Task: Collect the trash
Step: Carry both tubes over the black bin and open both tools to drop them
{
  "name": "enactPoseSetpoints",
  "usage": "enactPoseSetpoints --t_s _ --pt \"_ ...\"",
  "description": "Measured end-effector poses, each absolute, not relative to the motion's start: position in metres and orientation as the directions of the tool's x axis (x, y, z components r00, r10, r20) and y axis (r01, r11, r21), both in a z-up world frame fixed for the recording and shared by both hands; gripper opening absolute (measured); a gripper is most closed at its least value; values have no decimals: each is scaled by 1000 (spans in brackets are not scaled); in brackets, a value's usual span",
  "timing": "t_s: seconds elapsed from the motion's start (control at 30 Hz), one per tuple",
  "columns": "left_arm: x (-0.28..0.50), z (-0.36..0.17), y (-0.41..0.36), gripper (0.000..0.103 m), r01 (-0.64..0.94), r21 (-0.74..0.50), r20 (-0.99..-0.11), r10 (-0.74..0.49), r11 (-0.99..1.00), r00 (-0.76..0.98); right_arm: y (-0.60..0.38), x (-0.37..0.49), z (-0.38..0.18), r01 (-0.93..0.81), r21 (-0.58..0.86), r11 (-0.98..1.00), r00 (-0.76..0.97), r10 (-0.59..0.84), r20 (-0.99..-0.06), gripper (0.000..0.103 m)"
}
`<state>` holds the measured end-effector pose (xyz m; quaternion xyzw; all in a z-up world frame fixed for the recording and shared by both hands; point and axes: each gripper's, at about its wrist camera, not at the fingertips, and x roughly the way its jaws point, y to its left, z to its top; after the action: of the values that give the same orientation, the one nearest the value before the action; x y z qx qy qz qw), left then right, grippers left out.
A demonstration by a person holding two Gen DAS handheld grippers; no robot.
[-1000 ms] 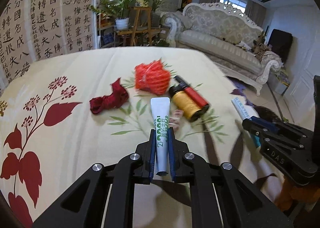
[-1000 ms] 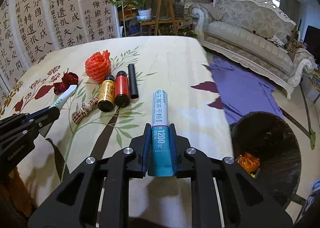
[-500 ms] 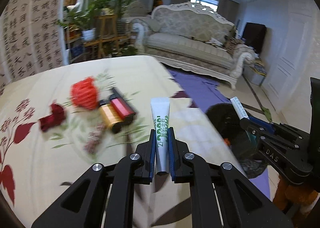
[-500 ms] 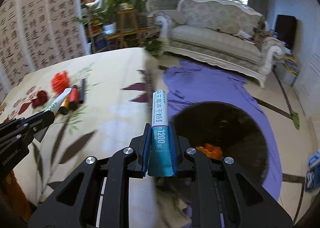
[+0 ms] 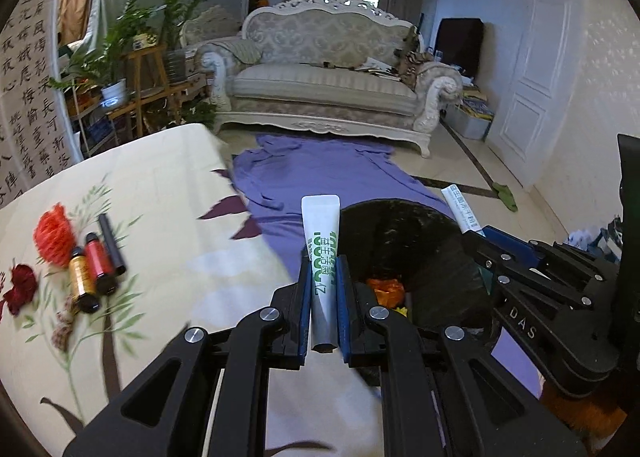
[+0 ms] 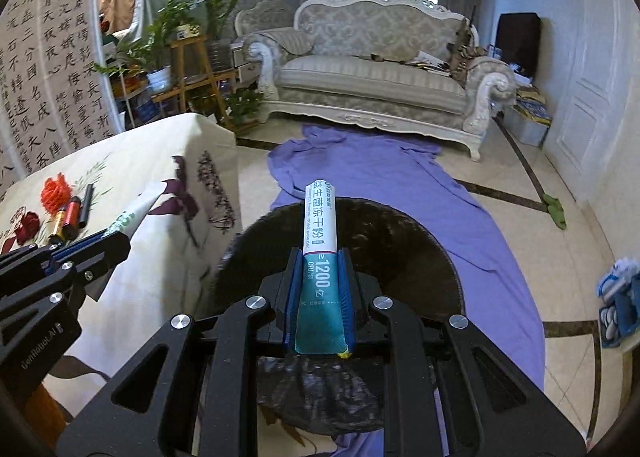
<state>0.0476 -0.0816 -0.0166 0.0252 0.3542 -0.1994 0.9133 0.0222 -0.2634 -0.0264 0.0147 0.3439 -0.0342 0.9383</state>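
Left tool (image 5: 324, 285): clamped narrow on a white tube (image 5: 321, 241) with green print, tube sticking forward between the blue pads (image 5: 343, 297), tip over the near rim of the black bin (image 5: 424, 257). Right tool (image 6: 320, 289): clamped narrow on a teal-and-white sachet (image 6: 320, 253), sachet pointing forward over the bin's mouth. Seen side by side in each other's views, right tool at the right edge of the left view, left tool at the left edge of the right view.

Beyond the tools: bin lined with a black bag, orange scraps (image 5: 384, 287) lying inside, standing on a purple cloth (image 6: 400, 177) spread over the floor, just beside the desk (image 5: 160, 197). On the floral desk cover, well apart from both tools: red mesh ball (image 5: 54, 235), gold bottle (image 5: 82, 281) and red bottle (image 5: 100, 267) touching side by side, black stick (image 5: 112, 243) next to them, dark red rag (image 5: 20, 283) further left. Further off: cream sofa (image 5: 328, 97), potted plants (image 5: 120, 53), calligraphy screen (image 6: 48, 77).
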Motion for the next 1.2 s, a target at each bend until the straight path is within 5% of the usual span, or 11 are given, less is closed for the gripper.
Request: enactPoseSetpoints --t_s 0.43,0.63,1.2 --pt "70 -35 -133 15 433 -11 -693 -320 901 646 -305 40 -37 124 39 992 758 -70 -648 19" --pt "69 -41 -137 48 418 17 -699 -288 908 654 -315 42 -41 143 41 989 757 -83 -648 36" --pt "66 -31 -98 63 330 -15 -703 -245 944 668 -299 33 -38 117 58 991 764 -53 -644 48"
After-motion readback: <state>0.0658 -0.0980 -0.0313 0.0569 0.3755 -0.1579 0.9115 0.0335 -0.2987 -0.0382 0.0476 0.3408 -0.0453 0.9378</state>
